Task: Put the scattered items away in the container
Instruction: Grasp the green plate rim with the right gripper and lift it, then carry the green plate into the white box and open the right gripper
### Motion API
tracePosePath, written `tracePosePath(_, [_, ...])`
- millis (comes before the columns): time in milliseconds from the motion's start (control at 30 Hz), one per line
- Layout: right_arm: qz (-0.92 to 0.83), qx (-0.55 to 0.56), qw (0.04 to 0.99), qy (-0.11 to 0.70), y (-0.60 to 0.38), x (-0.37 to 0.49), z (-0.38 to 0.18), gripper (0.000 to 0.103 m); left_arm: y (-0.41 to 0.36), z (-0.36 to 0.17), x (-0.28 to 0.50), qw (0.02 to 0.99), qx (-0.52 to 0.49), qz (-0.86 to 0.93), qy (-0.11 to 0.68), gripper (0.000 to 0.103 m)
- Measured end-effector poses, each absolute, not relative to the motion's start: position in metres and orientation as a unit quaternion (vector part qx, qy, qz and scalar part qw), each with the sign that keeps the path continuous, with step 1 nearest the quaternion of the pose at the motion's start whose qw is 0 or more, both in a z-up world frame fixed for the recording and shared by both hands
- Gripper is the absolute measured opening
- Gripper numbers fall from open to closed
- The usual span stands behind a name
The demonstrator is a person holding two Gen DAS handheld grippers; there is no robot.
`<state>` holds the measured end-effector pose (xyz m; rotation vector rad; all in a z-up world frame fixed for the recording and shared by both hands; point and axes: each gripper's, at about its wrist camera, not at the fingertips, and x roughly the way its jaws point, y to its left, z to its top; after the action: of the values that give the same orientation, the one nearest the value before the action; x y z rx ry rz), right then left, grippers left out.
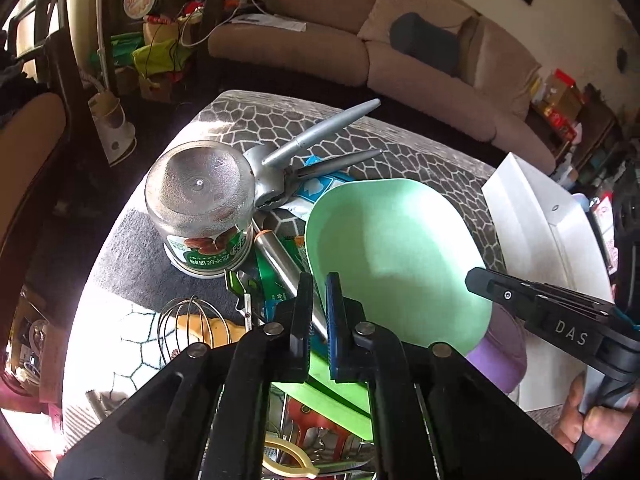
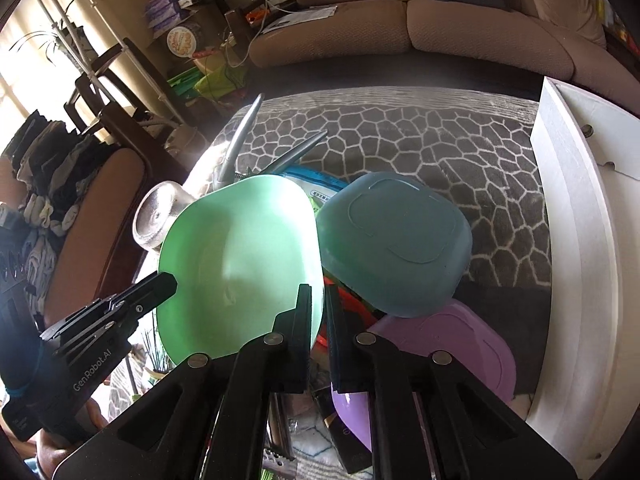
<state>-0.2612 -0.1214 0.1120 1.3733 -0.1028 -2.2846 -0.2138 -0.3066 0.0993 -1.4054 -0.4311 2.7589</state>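
A mint-green bowl [image 1: 396, 256] [image 2: 240, 264] lies tilted over a heap of kitchen items on a patterned grey cloth [image 2: 400, 132]. My left gripper [image 1: 319, 280] is shut on the bowl's left rim, and its tip shows there in the right wrist view [image 2: 166, 280]. On the opposite rim my right gripper [image 2: 318, 290] [image 1: 476, 278] is shut. A teal bowl [image 2: 396, 244] rests upside down beside the green one, partly over a purple bowl [image 2: 460, 344] [image 1: 500, 356]. The white box [image 1: 540, 240] [image 2: 568, 240] stands along the right edge.
An upturned glass jar [image 1: 200, 200] [image 2: 156, 216], a silver two-handled tool [image 1: 312, 148], a steel tube [image 1: 280, 260] and a wire whisk [image 1: 188, 320] crowd the left of the green bowl. Packets and small utensils lie beneath. A brown sofa [image 1: 320, 44] runs behind the table.
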Motion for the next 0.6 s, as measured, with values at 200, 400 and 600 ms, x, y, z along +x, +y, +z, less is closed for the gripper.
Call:
tracePosePath(200, [-0.848, 0.467, 0.248, -0.037, -0.089, -0.24, 0.162, 0.007, -0.28, 0.145, -0.201, 0.025, -0.43, 0.894, -0.126, 0.005])
tracePosePath(400, [-0.864, 0.444, 0.234, -0.042, -0.022, -0.223, 0.204, 0.007, -0.211, 0.184, -0.199, 0.062, -0.419, 0.9, -0.101, 0.005])
tracePosePath(600, [-0.869, 0.448, 0.196, -0.073, 0.075, -0.216, 0.209, 0.008, -0.111, 0.194, -0.2, 0.113, -0.427, 0.894, -0.069, 0.007])
